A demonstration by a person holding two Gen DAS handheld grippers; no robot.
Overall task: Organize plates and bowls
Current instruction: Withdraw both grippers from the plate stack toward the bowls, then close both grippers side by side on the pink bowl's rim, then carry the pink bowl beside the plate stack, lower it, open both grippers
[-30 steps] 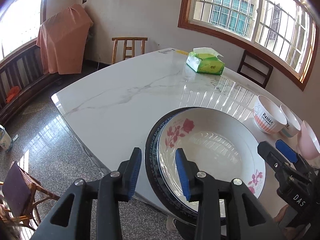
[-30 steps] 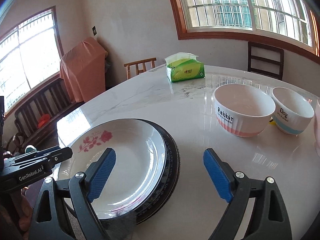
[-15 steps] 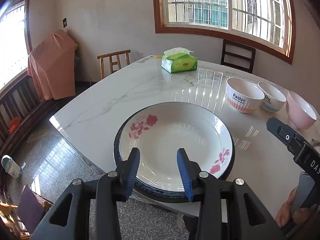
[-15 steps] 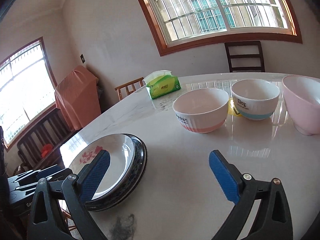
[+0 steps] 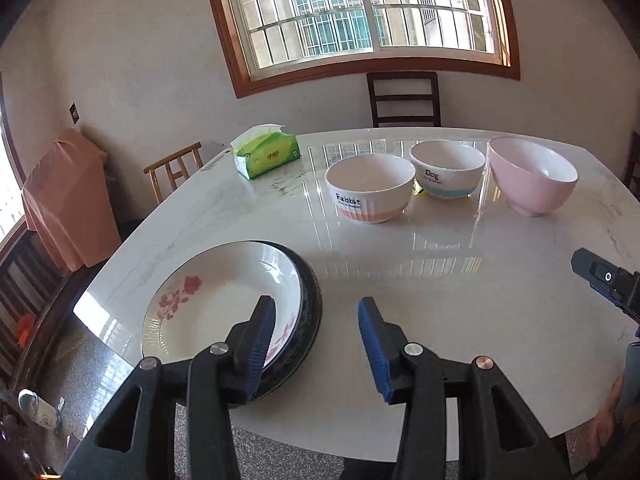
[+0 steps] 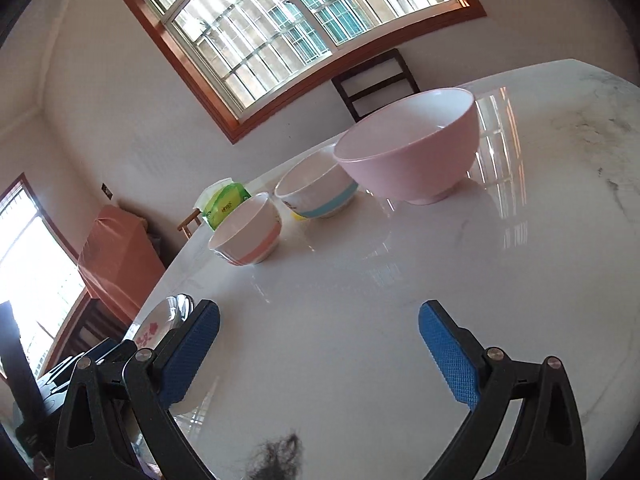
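Near edge: left tool (image 5: 316,344) hovering over the counter (image 5: 460,300), jaws opening, nothing between them. Right tool (image 6: 318,354) spread wide, also holding nothing, aiming along the row of bowls.

Just beside the left tool: flowered plate (image 5: 224,300) already sitting inside the dark-rimmed plate (image 5: 310,300), stacked near the counter's corner. Looking finished, so leaving it alone.

Farther back, three bowls standing upright in a line: Rabbit bowl (image 5: 370,188), Dog bowl (image 5: 448,168) almost touching it, pink bowl (image 5: 534,174) a little apart on the right end.

Likely step in hand: reaching for a bowl to nest. Advising:
- taking the wall of one bowl between the pads, one pad inside the rim, one outside;
- lifting straight up before carrying across, avoiding a knock on the neighbour;
- nesting smaller into larger; pink bowl (image 6: 412,148) appearing the biggest, so probably serving as base;
- setting down gently, glazed ware sliding easily on the glossy counter.

Farthest: tissue pack (image 5: 266,154), clear of the work.
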